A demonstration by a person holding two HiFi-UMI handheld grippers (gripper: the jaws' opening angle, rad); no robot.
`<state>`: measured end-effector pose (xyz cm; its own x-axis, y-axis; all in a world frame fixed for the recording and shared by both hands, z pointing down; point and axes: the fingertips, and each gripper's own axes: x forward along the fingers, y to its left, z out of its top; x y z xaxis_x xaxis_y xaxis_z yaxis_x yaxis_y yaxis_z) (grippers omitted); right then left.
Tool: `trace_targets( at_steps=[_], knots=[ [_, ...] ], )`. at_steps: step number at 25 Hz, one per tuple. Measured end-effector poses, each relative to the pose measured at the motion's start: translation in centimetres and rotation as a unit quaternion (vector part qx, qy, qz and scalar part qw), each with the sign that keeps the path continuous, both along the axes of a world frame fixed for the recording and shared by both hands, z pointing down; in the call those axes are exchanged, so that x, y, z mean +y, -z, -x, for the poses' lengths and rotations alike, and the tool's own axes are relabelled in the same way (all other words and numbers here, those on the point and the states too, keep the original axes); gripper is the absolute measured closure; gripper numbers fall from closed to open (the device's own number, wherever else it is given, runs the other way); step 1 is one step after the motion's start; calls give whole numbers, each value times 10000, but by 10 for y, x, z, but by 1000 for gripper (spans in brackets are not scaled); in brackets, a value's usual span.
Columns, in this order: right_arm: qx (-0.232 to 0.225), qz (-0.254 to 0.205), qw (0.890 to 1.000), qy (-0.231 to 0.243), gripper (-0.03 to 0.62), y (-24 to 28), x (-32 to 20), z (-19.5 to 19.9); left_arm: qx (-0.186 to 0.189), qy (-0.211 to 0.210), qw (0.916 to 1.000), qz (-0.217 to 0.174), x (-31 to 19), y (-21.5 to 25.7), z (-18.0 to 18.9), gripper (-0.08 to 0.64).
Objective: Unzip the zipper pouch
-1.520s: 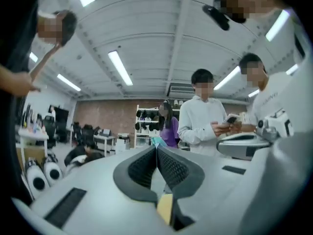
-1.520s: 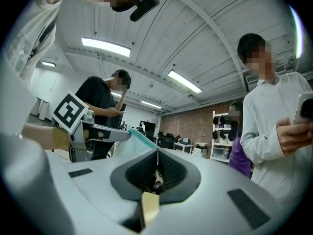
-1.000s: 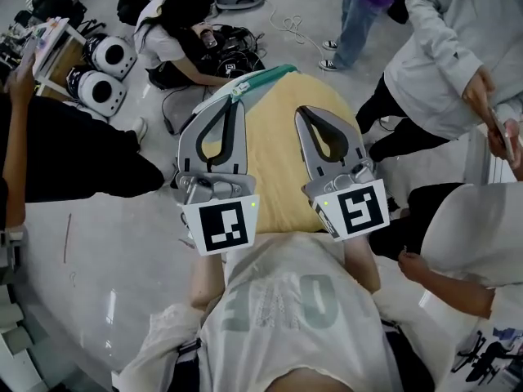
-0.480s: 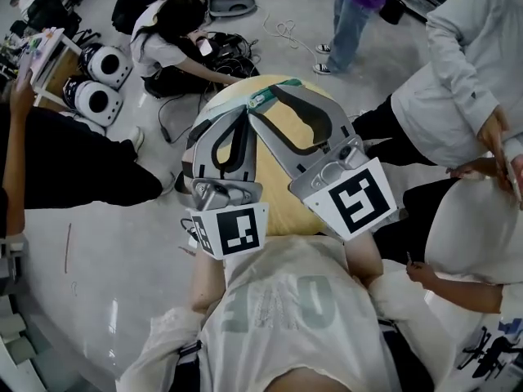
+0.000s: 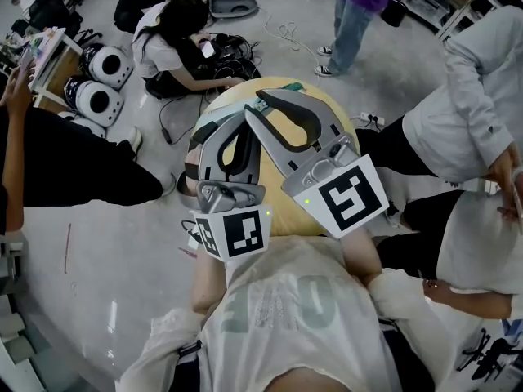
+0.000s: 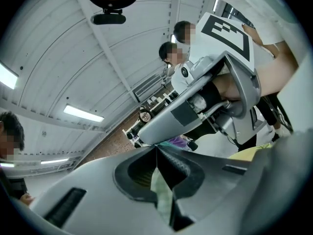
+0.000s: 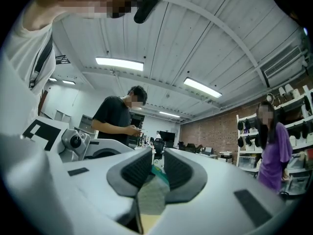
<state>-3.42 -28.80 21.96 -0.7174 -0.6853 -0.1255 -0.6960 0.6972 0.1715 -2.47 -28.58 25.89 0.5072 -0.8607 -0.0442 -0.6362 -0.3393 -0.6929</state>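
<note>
A yellow pouch (image 5: 276, 216) with a teal zipper edge (image 5: 265, 102) is held up in the air in front of the person. My left gripper (image 5: 245, 114) is shut on the pouch's top edge; its pale fabric (image 6: 161, 195) is pinched between the pads. My right gripper (image 5: 255, 109) reaches across to the same edge, right beside the left one. Its jaws are closing, with the pouch's fabric (image 7: 151, 197) and teal zipper end (image 7: 160, 173) between them and a gap still showing. The right gripper's body (image 6: 215, 87) fills the left gripper view.
People surround the spot: one crouches at the back left (image 5: 176, 31), one stands at the right (image 5: 466, 113), another in purple at the back (image 5: 359, 6). White round devices (image 5: 102, 80) and cables (image 5: 229, 47) lie on the floor.
My right gripper has swung left from the pouch's right side to its top edge beside the left gripper. The left gripper has kept its hold.
</note>
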Motion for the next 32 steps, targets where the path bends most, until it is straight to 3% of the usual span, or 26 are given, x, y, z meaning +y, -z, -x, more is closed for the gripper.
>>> trace_targets(
  at_steps=[8, 15, 32],
  knots=[
    [-303, 148, 9994, -84, 549, 2, -1, -6, 128, -78, 9999, 27, -1, 1, 1, 529],
    [-703, 324, 9969, -140, 560, 4, -3, -29, 517, -219, 9984, 52, 5, 4, -2, 529],
    [-902, 346, 9951, -210, 560, 6, -4, -35, 1274, -626, 9897, 187, 8, 10, -1, 532]
  ],
)
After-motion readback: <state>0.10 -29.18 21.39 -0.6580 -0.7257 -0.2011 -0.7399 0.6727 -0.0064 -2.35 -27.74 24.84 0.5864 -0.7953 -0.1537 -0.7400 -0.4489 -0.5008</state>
